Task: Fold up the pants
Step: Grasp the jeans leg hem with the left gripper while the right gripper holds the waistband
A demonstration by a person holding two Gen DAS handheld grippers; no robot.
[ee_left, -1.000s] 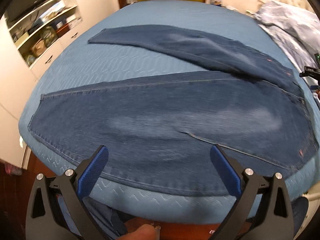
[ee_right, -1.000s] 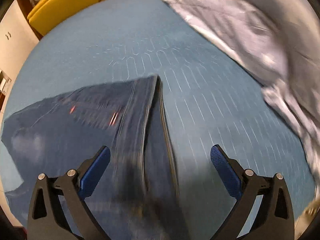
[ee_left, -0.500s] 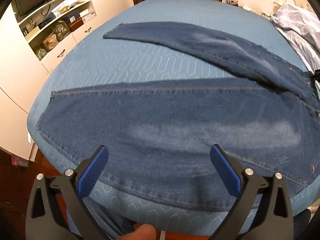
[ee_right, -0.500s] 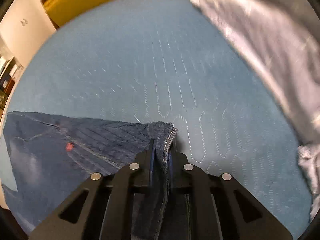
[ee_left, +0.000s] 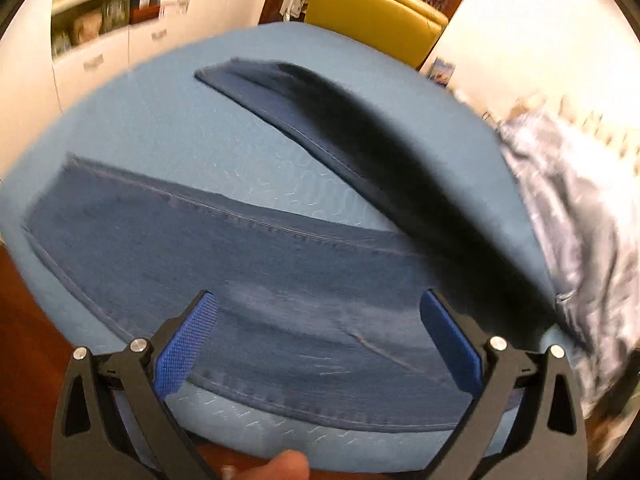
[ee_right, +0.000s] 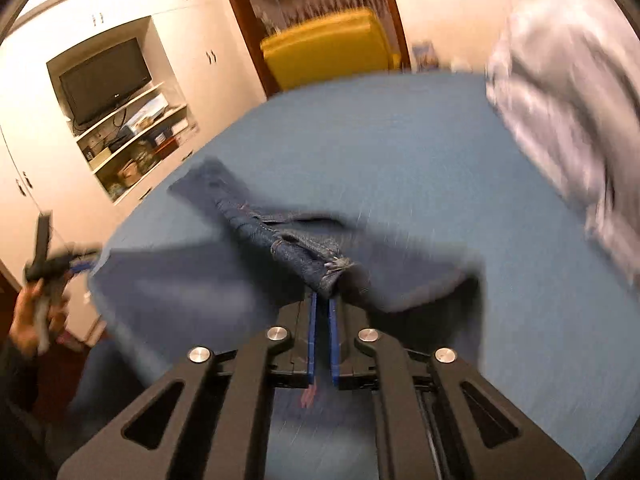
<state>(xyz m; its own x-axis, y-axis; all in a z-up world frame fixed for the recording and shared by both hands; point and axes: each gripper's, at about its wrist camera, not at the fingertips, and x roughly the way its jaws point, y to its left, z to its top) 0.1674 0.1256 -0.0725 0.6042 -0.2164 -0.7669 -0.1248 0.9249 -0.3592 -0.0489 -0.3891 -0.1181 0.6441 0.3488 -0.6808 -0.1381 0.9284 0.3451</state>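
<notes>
A pair of blue jeans [ee_left: 280, 280] lies spread on a bed with a blue quilted cover [ee_left: 168, 136]. In the left wrist view one leg stretches flat across the near edge of the bed, while the other leg [ee_left: 360, 136] is raised off the cover in a dark, blurred arc toward the right. The left gripper [ee_left: 318, 336] hangs above the near leg with its jaws wide apart and nothing between the blue pads [ee_left: 186, 344]; a fingertip [ee_left: 286, 466] of the person shows at the bottom edge. In the right wrist view the right gripper [ee_right: 323, 300] has its jaws closed on a bunched edge of the jeans [ee_right: 296, 248], near a belt loop, and the denim trails away from it toward the far left of the bed, lifted clear of the cover. At the left edge of that view the person's left hand [ee_right: 32, 320] holds the other gripper, blurred. A crumpled grey-white blanket [ee_right: 568, 120] is piled on the right side of the bed. Beyond the bed stand a yellow chair [ee_right: 328, 52] and a white cabinet holding a dark television [ee_right: 106, 80] above cluttered shelves [ee_right: 136, 144].
</notes>
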